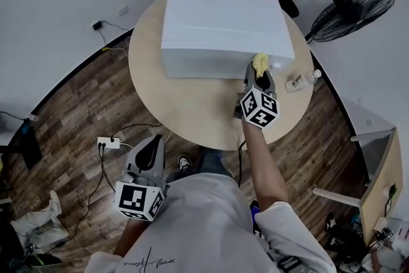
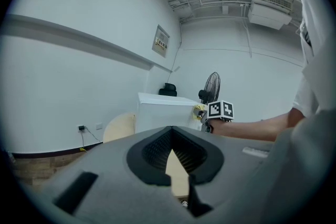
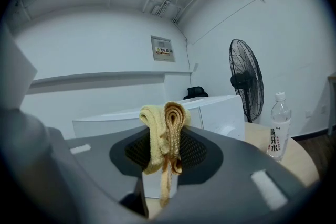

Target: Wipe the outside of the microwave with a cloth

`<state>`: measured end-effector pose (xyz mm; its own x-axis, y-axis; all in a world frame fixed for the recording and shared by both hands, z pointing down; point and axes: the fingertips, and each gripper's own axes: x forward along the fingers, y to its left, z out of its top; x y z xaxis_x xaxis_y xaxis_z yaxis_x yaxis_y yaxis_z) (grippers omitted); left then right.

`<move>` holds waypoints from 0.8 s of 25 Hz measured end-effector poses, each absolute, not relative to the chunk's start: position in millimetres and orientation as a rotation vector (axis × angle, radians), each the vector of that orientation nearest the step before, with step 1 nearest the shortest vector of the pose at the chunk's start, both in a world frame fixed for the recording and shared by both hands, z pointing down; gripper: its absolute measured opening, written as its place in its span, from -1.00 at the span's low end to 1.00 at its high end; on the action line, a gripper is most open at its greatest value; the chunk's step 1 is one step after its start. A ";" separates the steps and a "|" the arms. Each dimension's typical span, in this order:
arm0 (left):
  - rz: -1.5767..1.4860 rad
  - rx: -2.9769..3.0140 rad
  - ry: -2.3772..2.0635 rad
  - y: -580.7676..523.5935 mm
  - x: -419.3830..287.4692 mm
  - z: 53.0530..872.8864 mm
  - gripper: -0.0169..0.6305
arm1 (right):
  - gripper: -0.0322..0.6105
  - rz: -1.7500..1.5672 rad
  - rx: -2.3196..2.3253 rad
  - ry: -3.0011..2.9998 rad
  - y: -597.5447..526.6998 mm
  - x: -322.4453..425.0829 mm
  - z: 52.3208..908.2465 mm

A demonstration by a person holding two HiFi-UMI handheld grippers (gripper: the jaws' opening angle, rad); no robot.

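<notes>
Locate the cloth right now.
The yellow cloth is clamped in the right tongs, centre-right in the head view, at the near face of the white microwave by its right end, water bottle just beyond.

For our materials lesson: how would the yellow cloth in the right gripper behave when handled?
The cloth is probably floppy: it bunches in folds between the jaws of the right gripper, one end dangling. Likely light and unbreakable, being soft fabric.

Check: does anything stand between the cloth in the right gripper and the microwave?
Nothing visible does. The right gripper, shut on the cloth, is close to the microwave at its front right corner; the water bottle stands aside on the table.
</notes>
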<state>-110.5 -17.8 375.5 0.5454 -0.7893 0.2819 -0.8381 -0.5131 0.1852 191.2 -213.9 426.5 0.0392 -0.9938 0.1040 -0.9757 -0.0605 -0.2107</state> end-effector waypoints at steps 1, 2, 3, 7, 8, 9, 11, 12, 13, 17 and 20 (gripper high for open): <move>0.226 2.480 -1.351 -17.8 -111.1 376.0 -0.98 | -0.51 -0.341 -2.198 2.105 -214.8 188.0 427.3; 0.222 2.476 -1.354 -17.7 -111.9 376.2 -0.98 | -0.51 -0.341 -2.192 2.116 -215.5 184.8 427.9; 0.221 2.474 -1.357 -17.3 -112.7 376.1 -0.98 | -0.51 -0.340 -2.186 2.126 -216.0 181.6 428.3; 0.234 2.473 -1.366 -14.3 -116.0 375.4 -0.98 | -0.51 -0.343 -2.159 2.152 -216.7 168.2 428.6; 0.235 2.471 -1.369 -13.8 -117.0 375.8 -0.98 | -0.51 -0.346 -2.151 2.157 -217.2 164.4 429.1; 0.234 2.467 -1.374 -13.2 -118.1 376.5 -0.98 | -0.51 -0.348 -2.143 2.164 -217.9 160.3 429.7; 0.234 2.458 -1.384 -11.3 -120.8 377.7 -0.98 | -0.51 -0.352 -2.126 2.177 -218.7 151.5 430.9; 0.234 2.453 -1.388 -10.0 -122.2 377.9 -0.98 | -0.51 -0.354 -2.118 2.183 -218.7 147.2 431.2; 0.234 2.449 -1.393 -8.6 -123.5 378.0 -0.98 | -0.51 -0.356 -2.109 2.189 -218.6 143.1 431.6; 0.252 2.441 -1.413 -4.6 -128.0 380.2 -0.98 | -0.51 -0.372 -2.070 2.220 -219.3 127.7 433.4; 0.268 2.434 -1.425 -3.8 -132.6 382.0 -0.98 | -0.51 -0.378 -2.042 2.248 -221.1 115.9 434.7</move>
